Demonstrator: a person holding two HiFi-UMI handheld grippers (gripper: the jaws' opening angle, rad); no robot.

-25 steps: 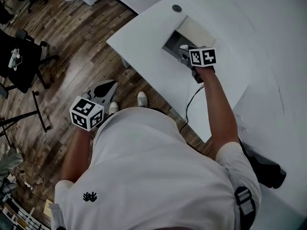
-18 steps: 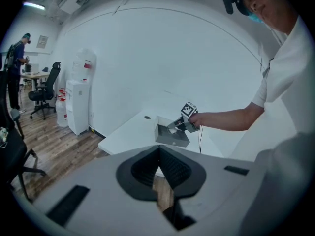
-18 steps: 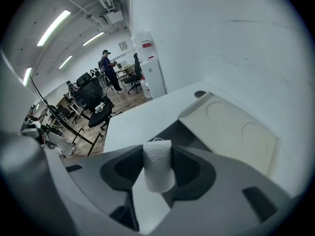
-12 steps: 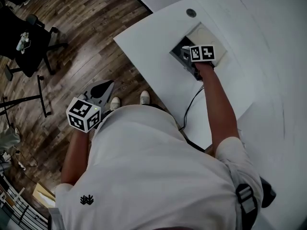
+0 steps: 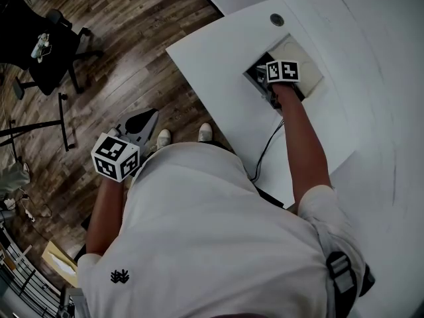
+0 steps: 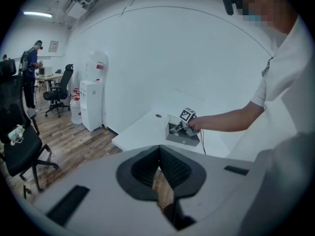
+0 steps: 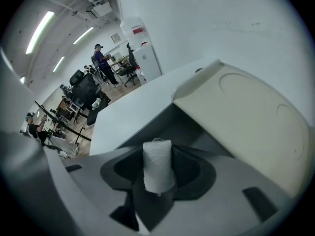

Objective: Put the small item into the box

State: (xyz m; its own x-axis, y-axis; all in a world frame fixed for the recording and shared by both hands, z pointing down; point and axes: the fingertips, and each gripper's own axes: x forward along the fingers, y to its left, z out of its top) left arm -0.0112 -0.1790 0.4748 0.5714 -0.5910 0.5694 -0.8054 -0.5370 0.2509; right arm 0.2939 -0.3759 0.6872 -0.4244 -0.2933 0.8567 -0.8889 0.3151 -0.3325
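your right gripper [image 7: 158,173] has crept further over the open box [image 7: 170,124], still clamped on the small white roll [image 7: 156,156]. lower it well inside the dark tray, clear of the raised lid [image 7: 246,117], before you part the jaws. your left gripper [image 6: 158,176] hangs by your side, jaws together, empty.

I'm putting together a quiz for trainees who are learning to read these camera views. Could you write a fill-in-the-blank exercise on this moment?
1. The right gripper is shut on a small ____ roll.
2. Just ahead of it, the box on the table has its lid ____.
3. The left gripper, jaws together with nothing between them, hangs over the ____ floor, away from the table.

Missing words: white; open; wooden
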